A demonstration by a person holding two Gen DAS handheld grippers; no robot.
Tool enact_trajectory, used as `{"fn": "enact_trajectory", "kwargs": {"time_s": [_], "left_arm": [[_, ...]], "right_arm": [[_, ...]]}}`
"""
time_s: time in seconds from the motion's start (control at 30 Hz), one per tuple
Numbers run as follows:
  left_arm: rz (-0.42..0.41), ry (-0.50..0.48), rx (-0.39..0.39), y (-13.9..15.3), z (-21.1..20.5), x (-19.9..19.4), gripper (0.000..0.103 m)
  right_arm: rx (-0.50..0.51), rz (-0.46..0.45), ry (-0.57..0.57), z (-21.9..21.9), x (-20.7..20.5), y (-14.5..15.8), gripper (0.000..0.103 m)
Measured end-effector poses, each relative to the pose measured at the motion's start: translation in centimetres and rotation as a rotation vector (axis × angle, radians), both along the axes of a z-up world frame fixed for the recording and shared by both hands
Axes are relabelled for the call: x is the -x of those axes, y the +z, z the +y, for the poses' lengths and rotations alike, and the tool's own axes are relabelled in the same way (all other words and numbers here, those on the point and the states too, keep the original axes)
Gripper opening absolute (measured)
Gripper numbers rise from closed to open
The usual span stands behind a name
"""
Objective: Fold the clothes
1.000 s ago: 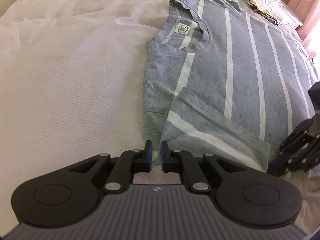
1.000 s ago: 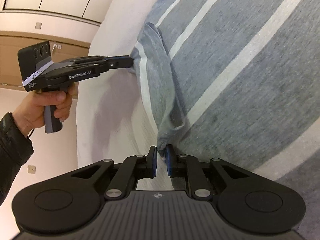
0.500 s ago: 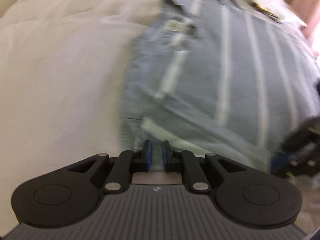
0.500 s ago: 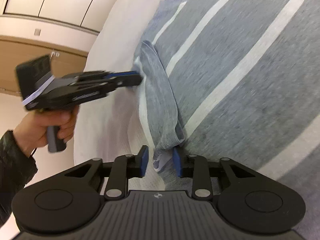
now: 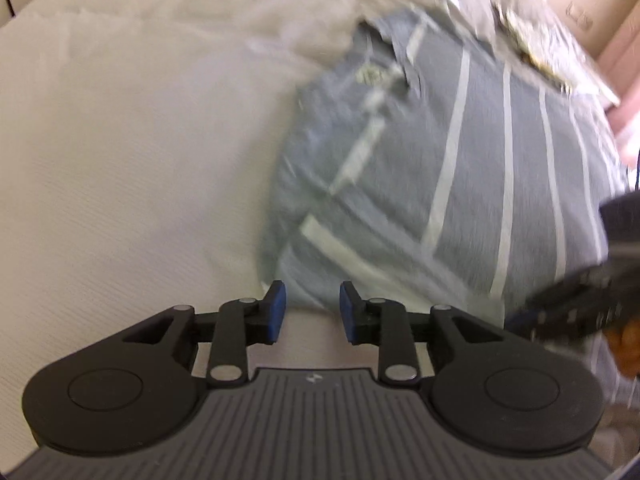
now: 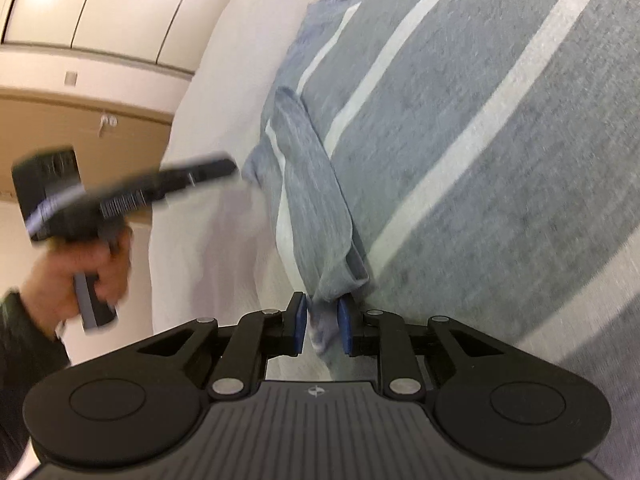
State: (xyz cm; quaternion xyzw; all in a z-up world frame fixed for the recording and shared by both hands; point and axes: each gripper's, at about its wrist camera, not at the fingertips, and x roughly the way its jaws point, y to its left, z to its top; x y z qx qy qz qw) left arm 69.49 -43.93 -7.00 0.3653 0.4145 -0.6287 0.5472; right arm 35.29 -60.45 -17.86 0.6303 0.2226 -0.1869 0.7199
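Grey striped shirt [image 5: 460,184] flat on bed [image 5: 120,160], sleeve folded in. Left claw [image 5: 308,308] just opened, released. Right claw [image 6: 322,326] straddles sleeve corner, slack. Next: fold hem upward.

— What did the left gripper [image 5: 308,307] look like?
— Black linkage arms with silver pivot pins, blue pads [image 5: 276,312], two round discs on a grey ribbed body with a small white logo.
— And the right gripper [image 6: 322,322]?
— The same build. From its camera the other tool showed a grey handle, and the person wore a dark sleeve [image 6: 24,344].
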Motion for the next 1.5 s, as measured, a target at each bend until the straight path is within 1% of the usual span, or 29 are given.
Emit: {"fn": "enact_trajectory", "kwargs": {"time_s": [0.13, 0.2, 0.23, 0.27, 0.3, 0.43, 0.57, 0.6, 0.63, 0.7, 0.77, 0.83, 0.87, 0.9, 0.97, 1.03, 1.13, 1.23, 1.33, 1.4, 1.5], "left_arm": [[-0.024, 0.084, 0.015, -0.9, 0.3, -1.0, 0.024], [-0.026, 0.102, 0.024, -0.8, 0.6, -1.4, 0.024], [-0.030, 0.103, 0.027, -0.6, 0.7, -1.3, 0.024], [-0.034, 0.101, 0.029, -0.4, 0.8, -1.3, 0.024], [-0.040, 0.100, 0.034, -0.2, 1.0, -1.2, 0.024], [-0.016, 0.089, 0.083, 1.0, 0.7, -0.4, 0.024], [-0.006, 0.031, 0.086, 0.8, -0.2, 1.3, 0.024], [-0.013, 0.029, 0.078, 0.3, -0.7, 1.6, 0.024], [-0.024, 0.034, 0.064, -0.3, -1.1, 1.6, 0.024], [-0.052, 0.049, 0.040, -1.3, -1.7, 1.3, 0.024], [-0.088, 0.087, 0.033, -1.6, -1.9, 0.4, 0.025], [-0.098, 0.125, 0.036, -1.5, -1.9, -0.7, 0.026], [-0.099, 0.135, 0.039, -1.3, -1.7, -1.1, 0.026], [-0.100, 0.139, 0.044, -0.9, -1.5, -1.3, 0.026], [-0.103, 0.141, 0.057, 0.0, -1.2, -1.4, 0.025], [-0.090, 0.133, 0.076, 0.8, -0.7, -1.2, 0.025], [-0.075, 0.116, 0.093, 1.6, 0.1, -0.5, 0.025], [-0.055, 0.096, 0.096, 1.7, 0.6, 0.2, 0.026], [-0.041, 0.083, 0.097, 1.5, 0.8, 0.8, 0.026], [-0.051, 0.087, 0.100, 1.6, 1.1, 1.3, 0.026], [-0.052, 0.118, 0.121, 2.3, 2.5, 2.1, 0.026]], "right_arm": [[0.006, -0.037, -0.058, -1.0, -0.6, -0.6, 0.024], [-0.009, -0.053, -0.029, -1.3, -1.4, -1.1, 0.024], [-0.018, -0.062, 0.000, -1.1, -1.7, -1.1, 0.022], [-0.027, -0.071, 0.029, -1.0, -2.0, -1.2, 0.015], [-0.036, -0.079, 0.056, -0.9, -2.3, -1.2, 0.012], [-0.045, -0.074, 0.104, 0.4, -2.4, -1.1, 0.012], [-0.065, -0.057, 0.118, 0.9, -2.0, -1.3, 0.012], [-0.063, -0.051, 0.126, 1.1, -1.9, -1.2, 0.013], [-0.062, -0.046, 0.132, 1.2, -1.7, -1.0, 0.014], [-0.056, -0.031, 0.139, 1.5, -1.0, -0.4, 0.021], [-0.035, -0.014, 0.139, 1.7, -0.2, 0.4, 0.021], [0.017, 0.008, 0.124, 1.7, 0.8, 1.4, 0.023], [0.047, 0.020, 0.107, 1.5, 1.3, 1.8, 0.027], [0.069, 0.031, 0.080, 1.2, 1.8, 2.1, 0.037], [0.073, 0.026, 0.033, 0.2, 2.0, 1.9, 0.049], [0.068, 0.014, 0.012, -0.7, 1.7, 1.4, 0.049], [0.094, 0.004, 0.023, -1.8, 0.1, 0.8, 0.049], [0.101, -0.018, 0.022, -2.6, -1.5, 0.1, 0.049], [0.081, -0.047, 0.056, -3.1, -2.8, -0.2, 0.050], [0.062, -0.063, 0.082, -3.5, -3.3, -0.3, 0.048], [0.082, -0.057, 0.071, -4.7, -2.8, 0.3, 0.048]]}}
